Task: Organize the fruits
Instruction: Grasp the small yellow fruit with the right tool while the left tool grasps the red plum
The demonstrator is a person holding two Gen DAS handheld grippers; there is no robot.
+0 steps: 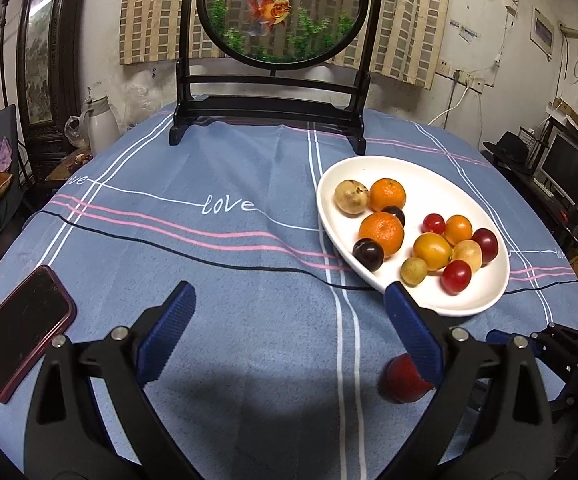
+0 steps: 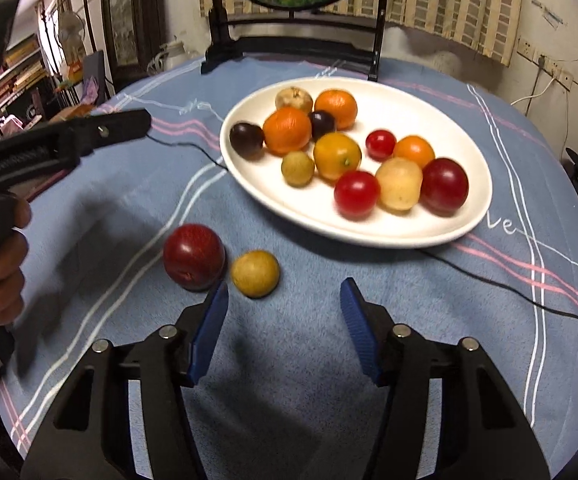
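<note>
both tongs, the left tongs (image 1: 287, 312) and the right tongs (image 2: 285, 312), are released. the red plum (image 2: 194, 256) and the yellow fruit (image 2: 255, 273) lie touching on the bench (image 2: 289, 380) near the plate (image 2: 369, 236); a clumsy grasp may roll one away.

left finger (image 1: 413, 336) half hides the red plum (image 1: 403, 380).
</note>
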